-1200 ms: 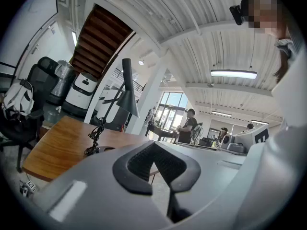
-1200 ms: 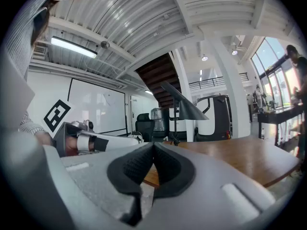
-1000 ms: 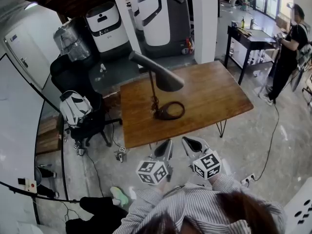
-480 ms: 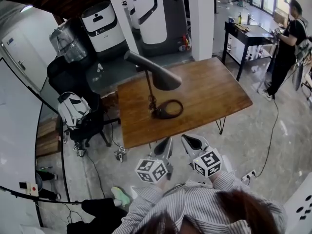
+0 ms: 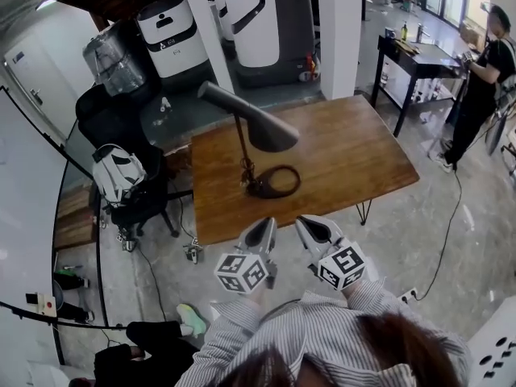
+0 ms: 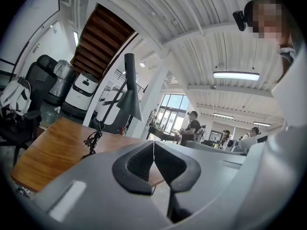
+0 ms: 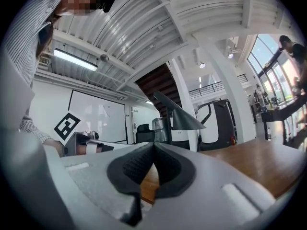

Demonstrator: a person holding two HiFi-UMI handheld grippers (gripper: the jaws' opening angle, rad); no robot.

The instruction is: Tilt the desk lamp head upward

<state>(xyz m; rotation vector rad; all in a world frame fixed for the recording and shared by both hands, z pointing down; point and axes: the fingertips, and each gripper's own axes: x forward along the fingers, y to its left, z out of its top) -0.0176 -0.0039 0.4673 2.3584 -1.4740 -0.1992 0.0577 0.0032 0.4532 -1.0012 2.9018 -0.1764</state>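
Note:
A dark desk lamp stands on the wooden table (image 5: 347, 160). Its cone head (image 5: 258, 125) tilts down to the right, on a thin stem above a ring base (image 5: 274, 182). The lamp head (image 6: 128, 94) shows in the left gripper view, and the lamp head (image 7: 180, 115) shows in the right gripper view. My left gripper (image 5: 260, 236) is held off the table's near edge, shut and empty, its tips touching (image 6: 153, 150). Beside it my right gripper (image 5: 313, 230) is also shut with nothing in it (image 7: 152, 152). Both are well short of the lamp.
A black office chair (image 5: 121, 147) with a white helmet stands left of the table. Large grey machines (image 5: 266, 22) and a white pillar (image 5: 339, 31) are behind it. A person (image 5: 484, 79) stands by a dark side table (image 5: 419, 59) at the right. A whiteboard (image 5: 28, 216) is at the left.
The head view has shifted a little, so the table and lamp sit slightly lower left in frame. Both grippers stay shut and close to the body, slightly nearer the table edge.

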